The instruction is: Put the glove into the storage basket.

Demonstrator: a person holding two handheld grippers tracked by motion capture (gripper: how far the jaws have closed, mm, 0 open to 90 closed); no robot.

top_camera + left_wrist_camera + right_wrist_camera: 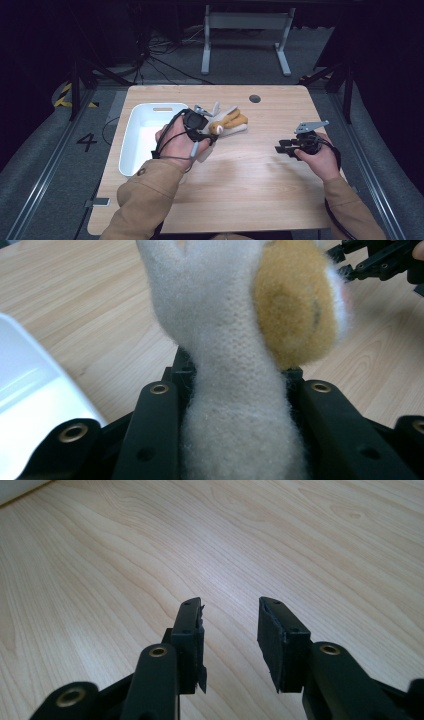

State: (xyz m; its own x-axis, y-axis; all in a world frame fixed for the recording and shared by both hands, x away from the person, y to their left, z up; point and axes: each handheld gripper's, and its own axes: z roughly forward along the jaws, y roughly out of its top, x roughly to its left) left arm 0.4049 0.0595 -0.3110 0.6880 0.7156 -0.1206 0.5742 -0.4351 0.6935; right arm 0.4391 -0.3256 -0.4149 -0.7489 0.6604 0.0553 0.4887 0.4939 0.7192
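The left gripper (207,131) clamps its jaws on the plush toy (235,340), just right of the white bin (131,145); the right gripper (230,645) hangs part-open, empty, well apart.

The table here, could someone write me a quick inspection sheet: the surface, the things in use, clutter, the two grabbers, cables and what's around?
Surface: pale wooden table, with a dark round hole near its far edge.
Job's things: a fuzzy white and tan plush toy, lying partly over the table beside a white bin at the left.
Clutter: nothing seen.
Grippers: left gripper shut on the plush toy's white part; right gripper open with nothing between its jaws, low over bare wood at the right.
Cables: a black cable trails from the right gripper by the sleeve; more cables on the floor beyond.
Surroundings: grey floor, a white desk frame behind, a painted 4 at left.
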